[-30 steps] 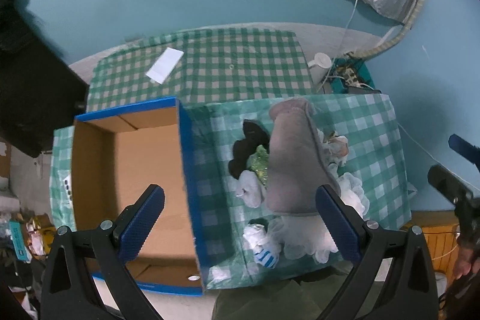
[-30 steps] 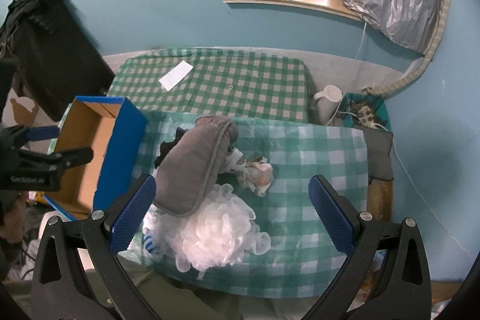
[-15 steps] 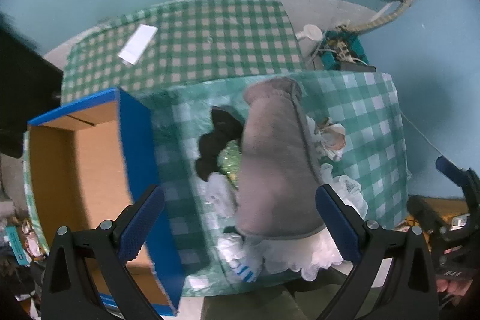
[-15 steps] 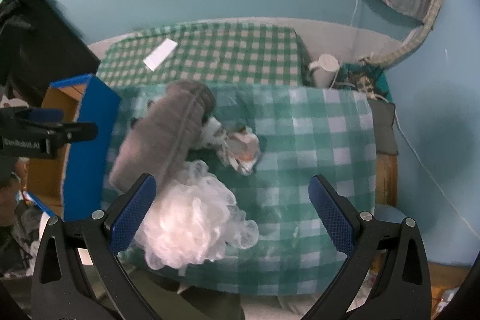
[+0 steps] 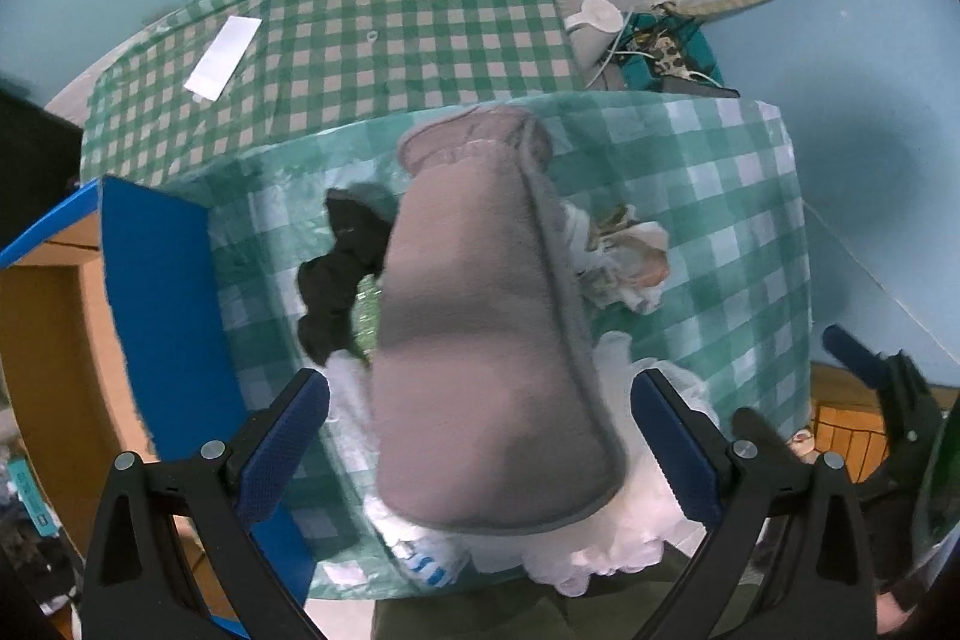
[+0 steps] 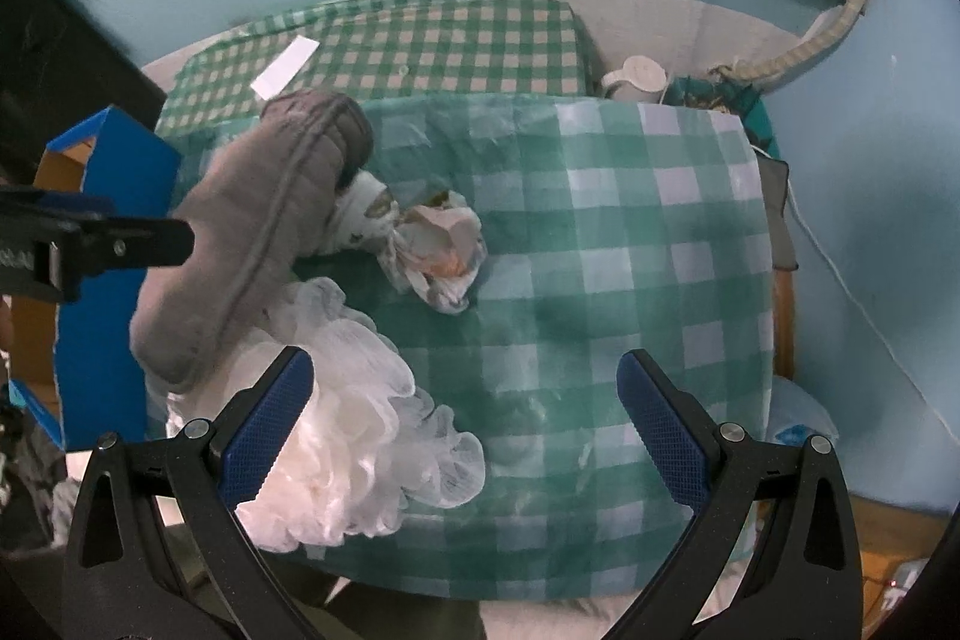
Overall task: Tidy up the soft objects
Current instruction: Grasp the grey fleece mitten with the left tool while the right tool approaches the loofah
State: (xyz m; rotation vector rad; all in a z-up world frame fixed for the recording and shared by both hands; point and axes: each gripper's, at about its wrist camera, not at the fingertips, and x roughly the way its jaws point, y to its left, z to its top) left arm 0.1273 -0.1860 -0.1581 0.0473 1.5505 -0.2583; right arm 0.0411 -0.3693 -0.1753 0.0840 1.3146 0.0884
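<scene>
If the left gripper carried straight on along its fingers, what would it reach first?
Most likely the grey cushion, which sits between the open fingers of the left gripper and fills its line ahead. Depth is unclear, so contact distance can't be judged.

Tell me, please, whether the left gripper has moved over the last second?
Yes. In the left wrist view the left gripper has shifted right, from above the blue box to over the grey cushion, and come closer, its jaws open.
</scene>
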